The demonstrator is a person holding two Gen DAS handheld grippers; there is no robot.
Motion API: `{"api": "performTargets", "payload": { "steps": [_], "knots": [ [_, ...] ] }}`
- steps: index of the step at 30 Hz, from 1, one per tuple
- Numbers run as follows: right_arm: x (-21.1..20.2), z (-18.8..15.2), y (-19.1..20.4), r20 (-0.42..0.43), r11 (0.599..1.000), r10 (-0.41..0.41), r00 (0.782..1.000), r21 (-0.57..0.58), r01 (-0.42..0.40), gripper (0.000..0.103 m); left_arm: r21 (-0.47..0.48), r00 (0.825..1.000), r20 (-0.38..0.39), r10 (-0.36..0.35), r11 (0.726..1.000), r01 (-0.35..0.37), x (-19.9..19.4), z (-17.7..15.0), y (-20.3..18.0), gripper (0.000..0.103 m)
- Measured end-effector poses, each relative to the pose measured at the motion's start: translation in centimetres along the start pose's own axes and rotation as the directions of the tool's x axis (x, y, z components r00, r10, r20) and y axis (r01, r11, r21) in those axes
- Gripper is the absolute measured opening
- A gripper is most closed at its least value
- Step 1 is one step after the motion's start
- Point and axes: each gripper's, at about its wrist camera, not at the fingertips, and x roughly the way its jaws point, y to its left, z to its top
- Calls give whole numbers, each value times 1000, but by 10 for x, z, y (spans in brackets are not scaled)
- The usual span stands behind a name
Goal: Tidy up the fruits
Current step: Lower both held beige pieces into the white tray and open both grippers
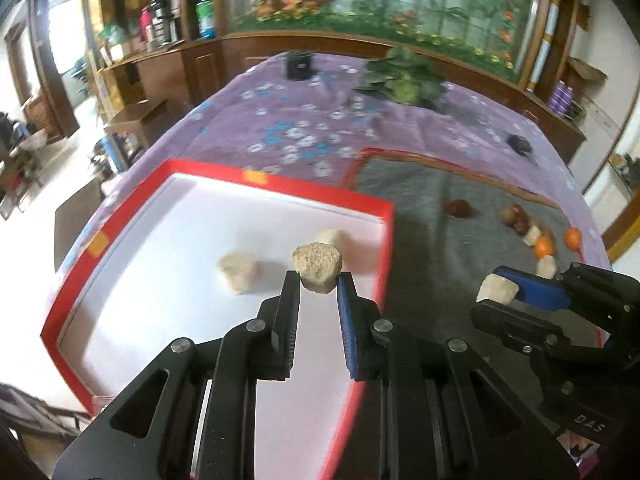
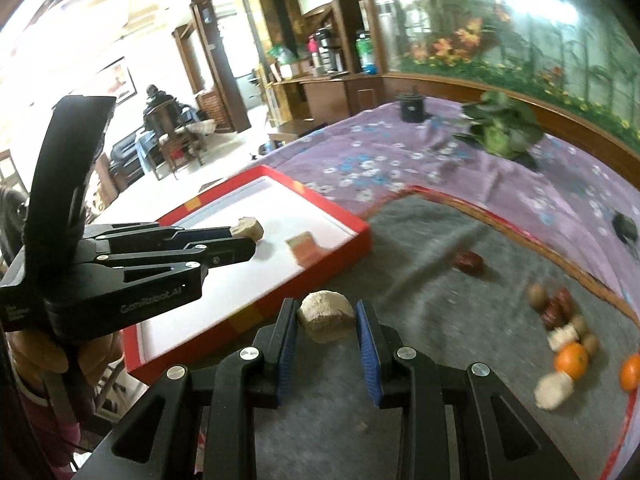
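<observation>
Left gripper (image 1: 318, 280) clamps a beige porous chunk (image 1: 317, 266) above the red-rimmed white tray (image 1: 276, 184) for sorting; right gripper (image 2: 326, 314) grips another beige chunk (image 2: 325, 315), near the tray.

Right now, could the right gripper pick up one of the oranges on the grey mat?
Probably not yet. The right gripper is shut on a beige chunk, so its jaws are full. The path to the nearer orange over the grey mat looks clear once the chunk is dropped.

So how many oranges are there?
2. One orange lies on the grey mat beside a pale chunk; the other orange lies further right, by the picture's edge. More may be hidden.
</observation>
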Motion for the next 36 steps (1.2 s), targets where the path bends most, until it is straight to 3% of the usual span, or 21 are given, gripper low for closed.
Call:
{"api": "performTargets", "payload": {
  "steps": [14,28,30,32,35,36],
  "knots": [
    [58,28,48,-86,991,69,994,-109,-78,29,-107,996,-60,71,991,-78,19,-7,56,18],
    [105,26,55,-174,988,44,984,-137,-68,29,-114,988,-109,111,986,-124,31,-6,65,18],
    [103,25,57,-160,988,41,986,-144,-65,30,-128,988,-120,100,985,-115,33,-6,67,18],
    [102,26,55,-161,988,78,984,-116,-98,39,-142,988,-121,94,984,-111,32,-5,68,18],
    [93,26,53,-144,991,89,986,-89,-102,42,-149,987,-129,100,982,-119,32,-5,69,33],
    [89,26,53,-138,991,88,986,-89,-101,42,-153,987,-124,100,981,-119,31,-5,69,45]
  ]
}}
